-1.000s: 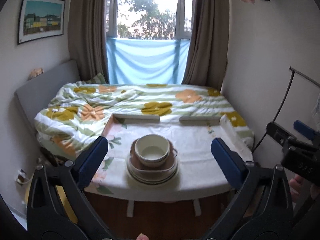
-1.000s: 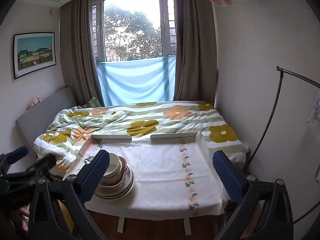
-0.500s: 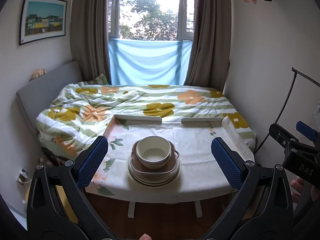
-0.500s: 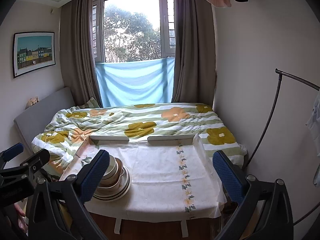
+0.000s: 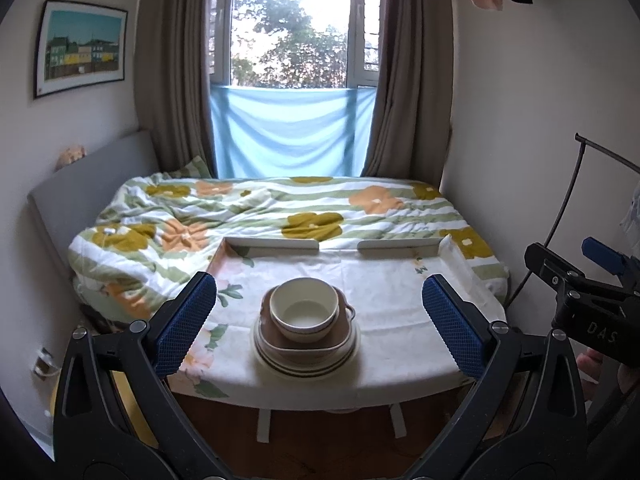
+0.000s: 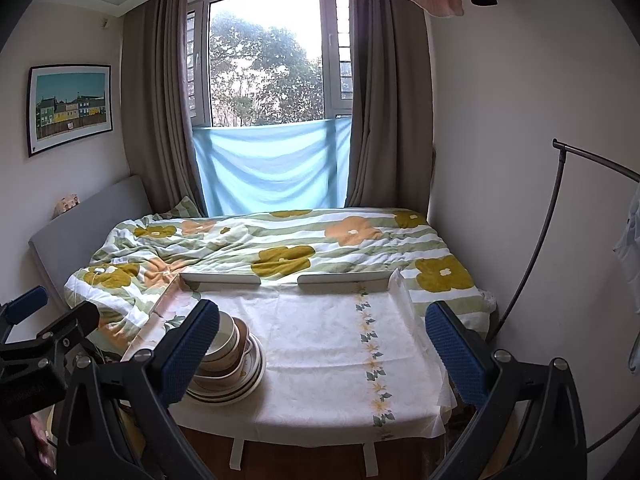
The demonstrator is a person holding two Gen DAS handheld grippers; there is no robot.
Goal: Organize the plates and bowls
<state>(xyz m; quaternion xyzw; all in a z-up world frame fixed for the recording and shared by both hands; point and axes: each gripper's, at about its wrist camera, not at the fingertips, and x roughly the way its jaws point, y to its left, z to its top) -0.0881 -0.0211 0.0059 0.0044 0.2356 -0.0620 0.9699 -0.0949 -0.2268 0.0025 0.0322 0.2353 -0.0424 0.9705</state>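
Hovering short of the table's near edge, left gripper [image 5: 319,316] has its blue pads spread wide, nothing between them; right gripper [image 6: 322,344] likewise agape and empty, held beside it; table [image 6: 320,408] covered by a white floral cloth [image 6: 344,344], low white rails along its far edge; stack of plates and bowls [image 5: 306,330] sits on the cloth near the front edge, toward the left side, a cream bowl [image 5: 304,312] on top, brown dish under it, striped plates at the bottom; beyond, bed with flowered quilt [image 5: 280,216] against the table; grey headboard left; framed picture [image 6: 70,108] on left wall; blue sheet [image 6: 272,168] across lower window, brown curtains either side
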